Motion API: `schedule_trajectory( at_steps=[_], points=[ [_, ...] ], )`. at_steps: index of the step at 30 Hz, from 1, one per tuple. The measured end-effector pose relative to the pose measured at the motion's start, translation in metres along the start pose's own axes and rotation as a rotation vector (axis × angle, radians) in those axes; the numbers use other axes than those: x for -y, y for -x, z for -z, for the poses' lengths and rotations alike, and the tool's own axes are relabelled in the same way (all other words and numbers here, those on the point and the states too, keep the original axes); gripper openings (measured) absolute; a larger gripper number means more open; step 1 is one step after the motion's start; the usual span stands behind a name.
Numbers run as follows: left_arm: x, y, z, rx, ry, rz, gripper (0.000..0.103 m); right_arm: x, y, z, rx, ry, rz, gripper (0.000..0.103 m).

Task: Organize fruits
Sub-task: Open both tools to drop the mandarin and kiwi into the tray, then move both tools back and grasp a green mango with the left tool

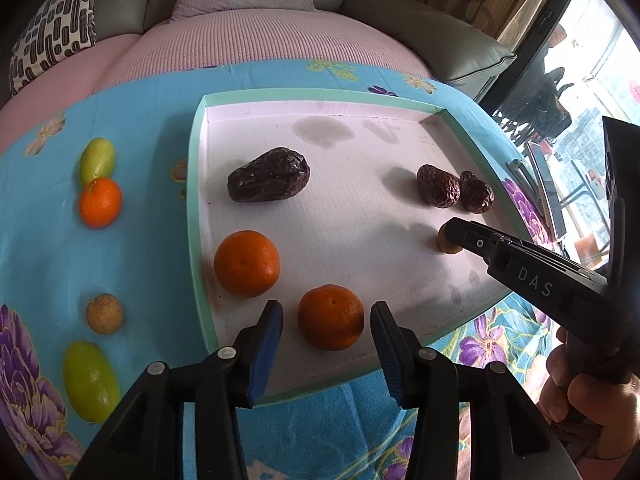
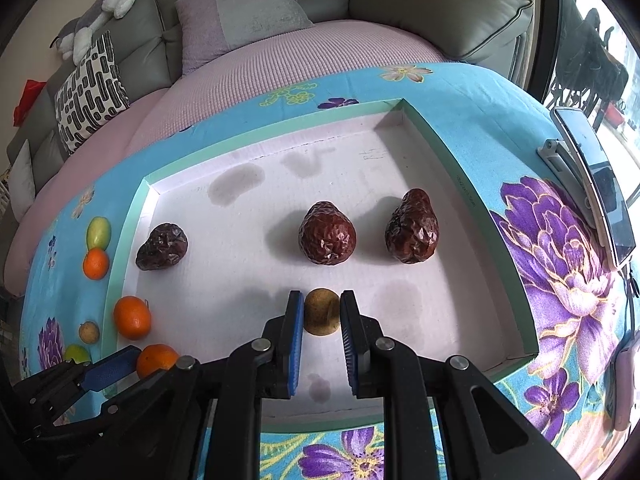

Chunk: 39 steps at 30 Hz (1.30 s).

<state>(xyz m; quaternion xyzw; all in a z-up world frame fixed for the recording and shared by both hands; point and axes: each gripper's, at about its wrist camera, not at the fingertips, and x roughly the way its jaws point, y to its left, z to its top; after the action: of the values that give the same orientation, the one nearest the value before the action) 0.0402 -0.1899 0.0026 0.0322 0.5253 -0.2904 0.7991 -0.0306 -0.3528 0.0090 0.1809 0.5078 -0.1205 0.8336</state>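
My left gripper (image 1: 327, 312) is open inside the green-rimmed white tray (image 1: 196, 200), its fingers on either side of an orange (image 1: 331, 317) without touching it. A second orange (image 1: 247, 263) lies just behind to the left. My right gripper (image 2: 321, 300) is shut on a small brown longan (image 2: 321, 312) that rests on the tray floor (image 2: 440, 300). Two red dates (image 2: 327, 236) (image 2: 412, 226) sit beyond it, and a dark date (image 2: 162, 246) lies at the left. On the cloth left of the tray are an orange (image 1: 100, 202), two green fruits (image 1: 97, 156) (image 1: 91, 380) and a longan (image 1: 104, 314).
A blue flowered cloth (image 2: 560, 240) covers the table. A phone on a stand (image 2: 592, 184) lies right of the tray. A pink-covered sofa with cushions (image 2: 280, 60) runs behind the table. A hand (image 1: 592, 396) holds the right gripper's handle.
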Motion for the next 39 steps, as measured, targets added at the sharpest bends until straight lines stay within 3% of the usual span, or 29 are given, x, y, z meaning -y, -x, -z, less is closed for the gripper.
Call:
schedule_trajectory(
  at_steps=[4, 8, 11, 13, 15, 20, 22, 24, 35, 38, 39],
  points=[
    [-0.001, 0.007, -0.001, 0.012, 0.005, 0.004, 0.053, -0.001, 0.0, 0.0, -0.001, 0.002, 0.002, 0.019],
    [-0.004, 0.017, -0.003, 0.038, 0.013, 0.006, 0.058, -0.001, 0.003, 0.0, 0.006, 0.006, 0.01, 0.031],
    [-0.013, 0.026, -0.005, 0.063, 0.039, -0.003, 0.061, -0.002, 0.01, -0.001, 0.027, 0.008, 0.006, 0.032],
    [-0.025, 0.029, -0.007, 0.071, 0.082, -0.025, 0.068, -0.003, 0.013, -0.001, 0.039, 0.007, 0.005, 0.042],
    [-0.037, 0.029, -0.008, 0.074, 0.125, -0.05, 0.073, -0.004, 0.014, -0.002, 0.046, 0.008, 0.01, 0.064],
    [-0.068, 0.03, -0.007, 0.091, 0.215, -0.103, 0.088, -0.003, 0.009, -0.002, 0.033, 0.009, 0.009, 0.067],
    [-0.079, 0.033, -0.006, 0.106, 0.244, -0.128, 0.098, -0.004, 0.008, -0.001, 0.032, 0.012, 0.014, 0.076],
    [-0.089, 0.037, -0.004, 0.126, 0.266, -0.159, 0.102, -0.005, 0.008, -0.001, 0.038, 0.017, 0.015, 0.08],
    [-0.125, 0.051, 0.003, 0.161, 0.302, -0.284, 0.103, -0.015, 0.004, 0.0, 0.038, 0.053, -0.016, 0.081],
    [-0.133, 0.056, 0.004, 0.174, 0.307, -0.312, 0.103, -0.02, 0.003, 0.001, 0.044, 0.068, -0.012, 0.098],
    [-0.135, 0.058, 0.005, 0.179, 0.305, -0.325, 0.103, -0.022, 0.004, 0.001, 0.048, 0.071, -0.013, 0.098]
  ],
)
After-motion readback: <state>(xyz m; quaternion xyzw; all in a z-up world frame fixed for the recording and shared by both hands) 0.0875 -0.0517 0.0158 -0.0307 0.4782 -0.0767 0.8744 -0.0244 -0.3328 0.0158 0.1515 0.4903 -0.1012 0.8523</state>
